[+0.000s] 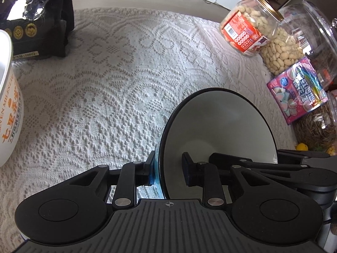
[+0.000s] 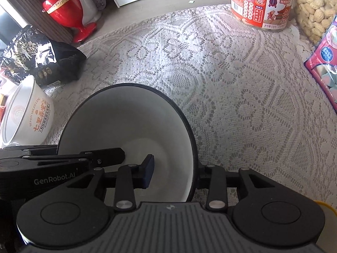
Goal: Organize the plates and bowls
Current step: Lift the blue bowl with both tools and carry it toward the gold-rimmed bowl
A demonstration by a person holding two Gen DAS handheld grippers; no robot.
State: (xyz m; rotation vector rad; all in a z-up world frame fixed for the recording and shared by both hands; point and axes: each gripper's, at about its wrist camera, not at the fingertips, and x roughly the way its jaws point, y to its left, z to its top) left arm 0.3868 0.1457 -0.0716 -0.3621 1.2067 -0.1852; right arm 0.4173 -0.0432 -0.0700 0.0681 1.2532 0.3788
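Observation:
A bowl (image 1: 221, 122) with a white inside, black rim and blue outside stands close in front of both cameras on the lace cloth. My left gripper (image 1: 168, 168) straddles its wall, one pad against the blue outside and the other inside; it looks shut on the wall. My right gripper (image 2: 174, 172) straddles the opposite side of the bowl (image 2: 126, 122). Its inner pad stands clear of the wall and its outer finger is hidden behind it, so it is open. A second, white bowl (image 2: 27, 118) with orange lettering sits to the left.
A peanut jar (image 1: 246, 29), a clear bag of peanuts (image 1: 280, 52) and a pink sweets packet (image 1: 299, 90) line the right side. A black foil bag (image 2: 40, 61) lies at the back left, with a red vase (image 2: 63, 8) beyond the white lace cloth (image 2: 231, 84).

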